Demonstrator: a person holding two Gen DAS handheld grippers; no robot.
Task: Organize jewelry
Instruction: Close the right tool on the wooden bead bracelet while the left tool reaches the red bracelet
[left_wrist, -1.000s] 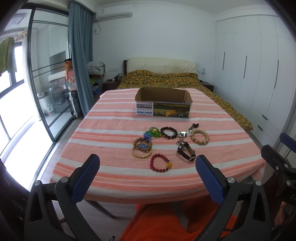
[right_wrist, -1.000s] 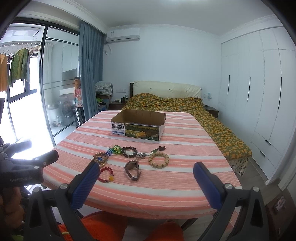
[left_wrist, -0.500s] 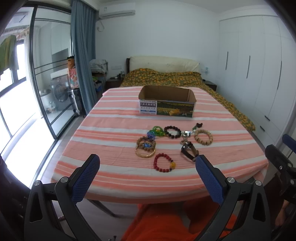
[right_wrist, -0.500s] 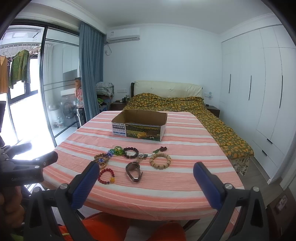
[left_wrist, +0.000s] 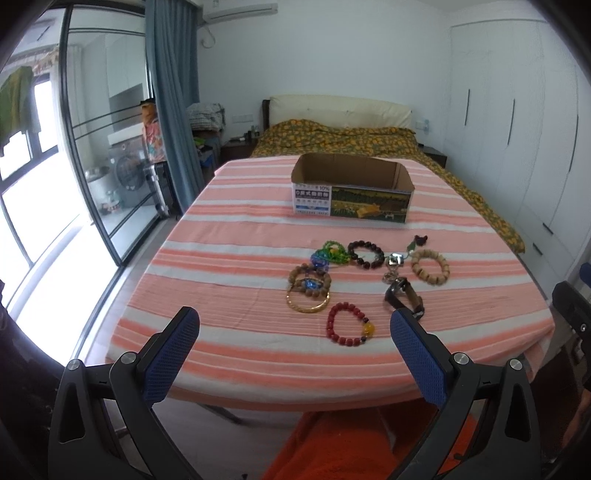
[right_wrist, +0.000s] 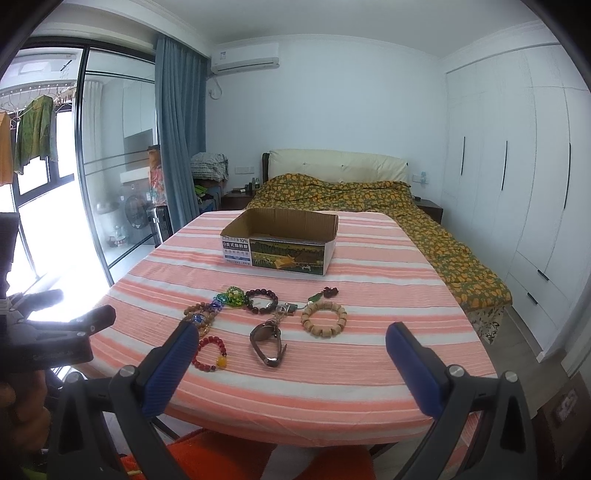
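Several pieces of jewelry lie in a cluster on the striped table (left_wrist: 229, 258): a red bead bracelet (left_wrist: 349, 328) (right_wrist: 210, 353), a watch (left_wrist: 404, 297) (right_wrist: 267, 341), a pale wooden bead bracelet (left_wrist: 430, 266) (right_wrist: 324, 318), a dark bead bracelet (left_wrist: 365, 254) (right_wrist: 261, 301), a gold bangle (left_wrist: 308, 300) and green beads (left_wrist: 334, 253) (right_wrist: 232, 295). Behind them stands an open cardboard box (left_wrist: 352, 192) (right_wrist: 279, 245). My left gripper (left_wrist: 293, 338) hovers open just short of the table's near edge. My right gripper (right_wrist: 291, 345) is open too, at about the same distance from the table.
A bed (right_wrist: 354, 192) with a patterned cover lies beyond the table. White wardrobes (right_wrist: 517, 184) line the right wall, and glass sliding doors (left_wrist: 92, 147) and a curtain stand on the left. An orange cloth (left_wrist: 332, 443) lies below the grippers.
Both grippers have drifted slightly closer to the table, so the jewelry looks a little nearer. Their jaws stay open and nothing on the table has moved.
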